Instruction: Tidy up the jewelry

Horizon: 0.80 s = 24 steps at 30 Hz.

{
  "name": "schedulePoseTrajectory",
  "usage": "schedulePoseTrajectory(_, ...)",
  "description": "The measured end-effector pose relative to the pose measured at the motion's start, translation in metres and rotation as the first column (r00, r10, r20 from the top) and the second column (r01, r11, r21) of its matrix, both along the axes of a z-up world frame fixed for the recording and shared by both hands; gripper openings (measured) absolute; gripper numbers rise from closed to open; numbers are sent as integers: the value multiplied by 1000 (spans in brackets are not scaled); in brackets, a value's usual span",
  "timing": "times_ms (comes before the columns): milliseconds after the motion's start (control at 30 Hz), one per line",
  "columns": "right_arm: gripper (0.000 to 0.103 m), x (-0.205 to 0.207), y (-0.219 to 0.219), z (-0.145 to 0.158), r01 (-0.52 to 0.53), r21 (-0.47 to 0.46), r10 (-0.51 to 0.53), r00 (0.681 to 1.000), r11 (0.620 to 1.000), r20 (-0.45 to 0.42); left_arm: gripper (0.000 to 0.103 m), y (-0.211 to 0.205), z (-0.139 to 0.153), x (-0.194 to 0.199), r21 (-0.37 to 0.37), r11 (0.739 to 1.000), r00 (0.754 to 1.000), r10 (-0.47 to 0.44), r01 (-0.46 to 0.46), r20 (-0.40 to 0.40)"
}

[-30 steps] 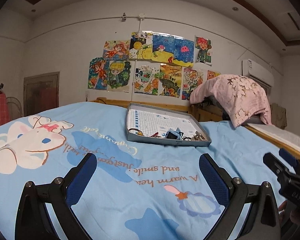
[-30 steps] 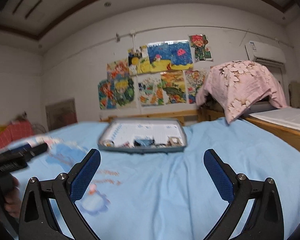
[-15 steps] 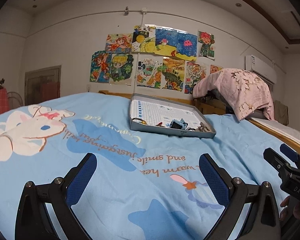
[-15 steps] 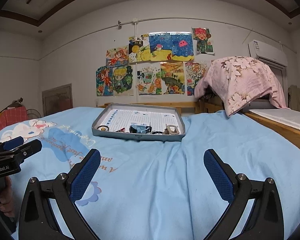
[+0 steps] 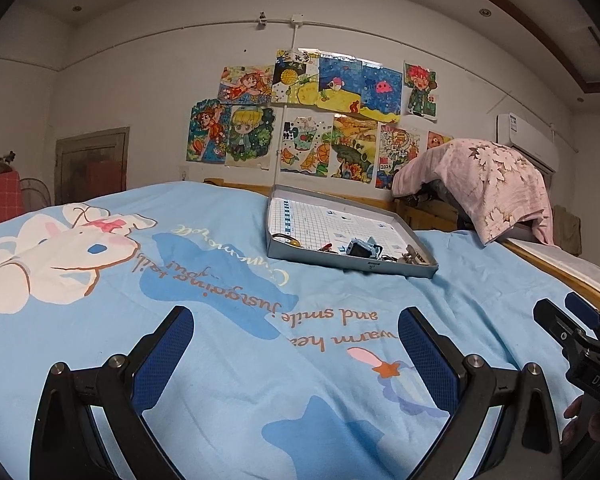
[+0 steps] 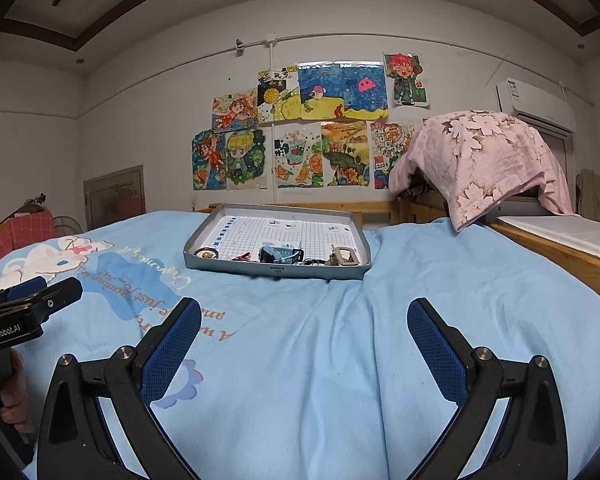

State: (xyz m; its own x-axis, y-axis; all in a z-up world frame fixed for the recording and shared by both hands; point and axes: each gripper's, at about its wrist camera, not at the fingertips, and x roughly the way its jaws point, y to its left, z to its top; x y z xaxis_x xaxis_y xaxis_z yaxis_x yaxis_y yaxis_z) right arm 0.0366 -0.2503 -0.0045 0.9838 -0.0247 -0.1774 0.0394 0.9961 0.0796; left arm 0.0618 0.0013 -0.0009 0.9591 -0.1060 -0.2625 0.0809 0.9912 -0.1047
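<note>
A shallow grey tray (image 5: 284,254) (image 6: 204,262) with a white grid-paper lining lies on the blue bedspread, far ahead of both grippers. Along its near edge sit small jewelry pieces: a ring-like piece (image 6: 206,254) at the left, a blue-grey clip or watch-like piece (image 5: 363,249) (image 6: 280,255) in the middle, and metal pieces (image 6: 342,258) at the right. My left gripper (image 5: 296,354) is open over the bedspread, holding nothing. My right gripper (image 6: 304,344) is open too, also empty. Each gripper shows at the side of the other's view.
The blue bedspread (image 6: 340,360) with a rabbit print (image 5: 60,248) fills the foreground. A pink floral cloth (image 6: 496,160) covers something at the right, beside a wooden bed rail (image 6: 560,252). Drawings hang on the far wall (image 6: 300,128). A hand (image 6: 14,396) grips the left tool.
Both views have tilted and settled, the right one losing its blur. The tray now sits a little farther off in both. Both grippers stayed open.
</note>
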Motion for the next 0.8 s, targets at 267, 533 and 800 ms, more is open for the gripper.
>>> schedulePoseTrajectory(267, 101, 0, 1, 0, -3, -2, 3, 1000, 1000, -3, 103, 0, 0, -1, 2, 1000, 1000, 2, -2, 1)
schedulePoseTrajectory(533, 101, 0, 2, 0, -3, 3, 3, 1000, 1000, 0, 103, -1, -1, -1, 3, 1000, 1000, 1, -1, 0)
schedulePoseTrajectory(800, 101, 0, 3, 0, -4, 4, 4, 1000, 1000, -2, 103, 0, 0, -1, 6, 1000, 1000, 8, -8, -1)
